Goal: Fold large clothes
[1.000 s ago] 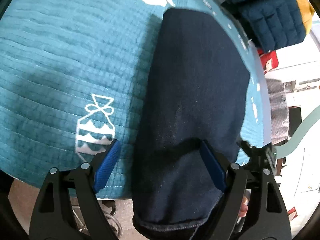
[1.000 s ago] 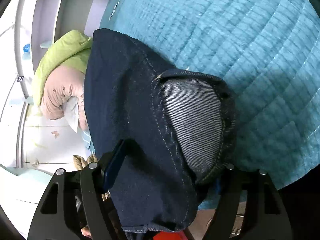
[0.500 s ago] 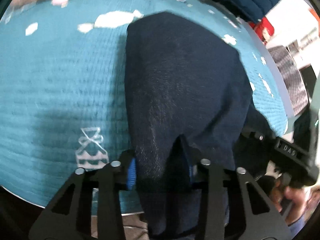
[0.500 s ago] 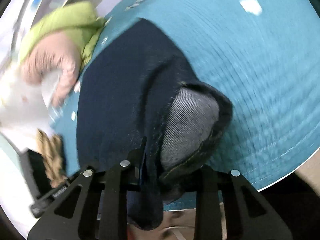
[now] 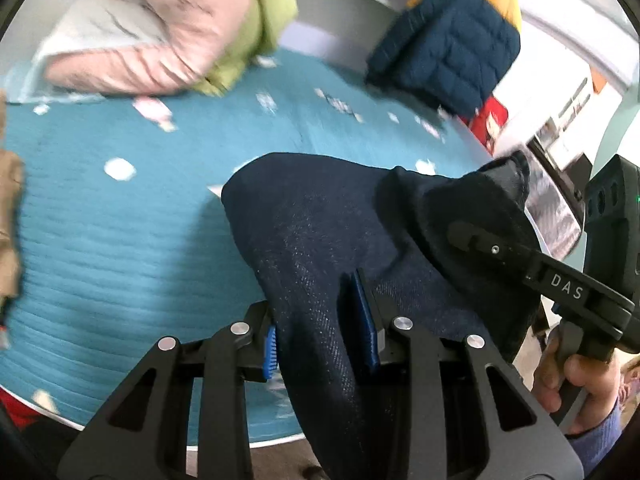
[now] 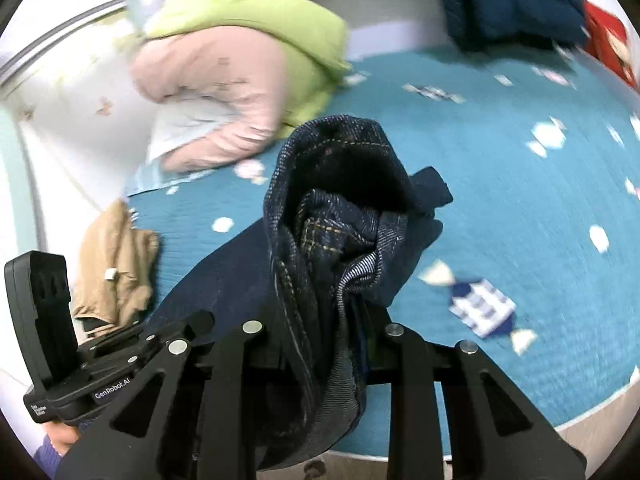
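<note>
Gripping jeans (image 5: 320, 240) w/ both grippers, teal bedspread (image 5: 120, 220) below – jackets beyond

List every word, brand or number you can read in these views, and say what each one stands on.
"DAS": on the right gripper's black finger, left wrist view.
"GenRobot.AI": on the left gripper's black body, right wrist view.
Small white label below it: too small to read.
Tag on the tan garment: too blurred to read.
Red item by the bed: print blurred, unreadable.
</note>
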`<control>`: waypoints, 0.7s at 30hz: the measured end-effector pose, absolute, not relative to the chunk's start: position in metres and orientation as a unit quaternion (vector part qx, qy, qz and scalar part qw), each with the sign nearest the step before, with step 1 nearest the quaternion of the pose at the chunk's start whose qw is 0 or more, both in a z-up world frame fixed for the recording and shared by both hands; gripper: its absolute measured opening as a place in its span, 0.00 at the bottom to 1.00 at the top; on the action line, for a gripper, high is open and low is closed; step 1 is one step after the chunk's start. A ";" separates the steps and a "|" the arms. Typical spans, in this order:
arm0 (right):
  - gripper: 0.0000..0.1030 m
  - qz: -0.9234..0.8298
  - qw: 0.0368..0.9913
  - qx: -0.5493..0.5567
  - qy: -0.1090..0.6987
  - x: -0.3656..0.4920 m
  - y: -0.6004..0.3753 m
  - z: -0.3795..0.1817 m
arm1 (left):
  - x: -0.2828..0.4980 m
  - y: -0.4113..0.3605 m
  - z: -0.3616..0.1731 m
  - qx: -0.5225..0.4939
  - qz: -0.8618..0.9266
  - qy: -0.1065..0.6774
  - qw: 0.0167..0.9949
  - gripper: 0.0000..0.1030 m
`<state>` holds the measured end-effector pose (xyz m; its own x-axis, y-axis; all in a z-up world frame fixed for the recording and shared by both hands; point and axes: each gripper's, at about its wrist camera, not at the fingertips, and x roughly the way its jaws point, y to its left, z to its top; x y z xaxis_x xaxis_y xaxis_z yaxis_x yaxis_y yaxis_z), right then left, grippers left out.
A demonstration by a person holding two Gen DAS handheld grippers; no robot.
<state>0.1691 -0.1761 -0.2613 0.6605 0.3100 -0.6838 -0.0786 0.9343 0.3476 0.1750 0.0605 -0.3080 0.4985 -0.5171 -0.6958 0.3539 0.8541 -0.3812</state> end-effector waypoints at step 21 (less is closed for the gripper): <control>0.22 0.376 0.849 0.160 0.336 0.283 0.199 -0.211 | 0.175 0.435 -0.182 -0.021 -0.047 0.253 0.966 0.30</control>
<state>0.2832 0.1992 -0.2106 0.4912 0.7463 -0.4493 -0.5313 0.6654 0.5243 0.1747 0.4348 -0.1816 0.8675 -0.1024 -0.4868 0.0809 0.9946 -0.0651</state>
